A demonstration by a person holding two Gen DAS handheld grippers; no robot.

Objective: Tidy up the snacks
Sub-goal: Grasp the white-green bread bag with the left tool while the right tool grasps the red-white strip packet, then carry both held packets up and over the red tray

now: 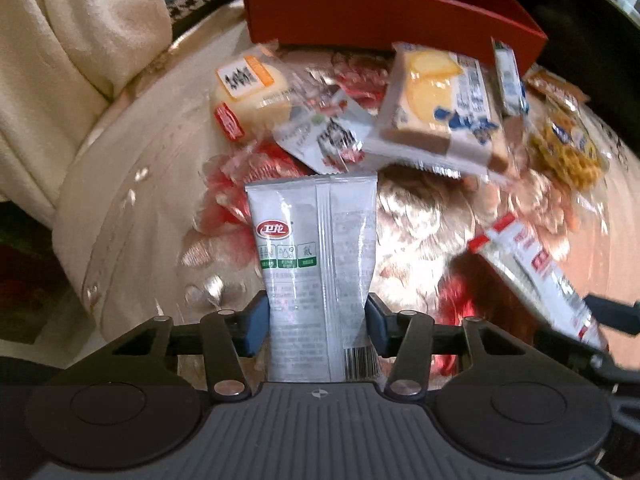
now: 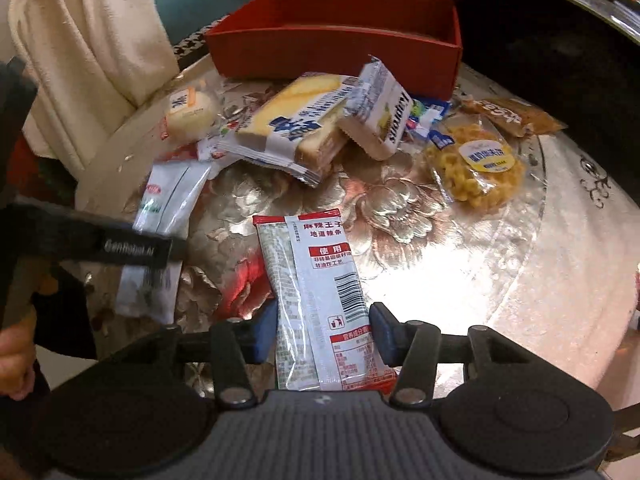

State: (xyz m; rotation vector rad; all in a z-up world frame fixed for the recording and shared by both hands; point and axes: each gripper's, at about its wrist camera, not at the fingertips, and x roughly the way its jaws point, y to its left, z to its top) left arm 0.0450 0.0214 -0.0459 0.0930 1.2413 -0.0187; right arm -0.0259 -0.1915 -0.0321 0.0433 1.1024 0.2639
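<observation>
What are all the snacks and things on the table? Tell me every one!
red box: 1, red, back of table
sliced cake pack: 1, yellow and white, front of box
white carton pack: 1, leaning on cake pack
round bun: 1, pale, left
curly yellow snack bag: 1, right
brown pack: 1, far right
silver-green packet: 1, in left gripper
red-white packet: 1, in right gripper
cream cloth: 1, left edge
hand: 1, lower left

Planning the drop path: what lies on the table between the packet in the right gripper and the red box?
In the right wrist view, the bread slice packet and a white Happors packet lie between the red-and-white packet and red box.
</observation>
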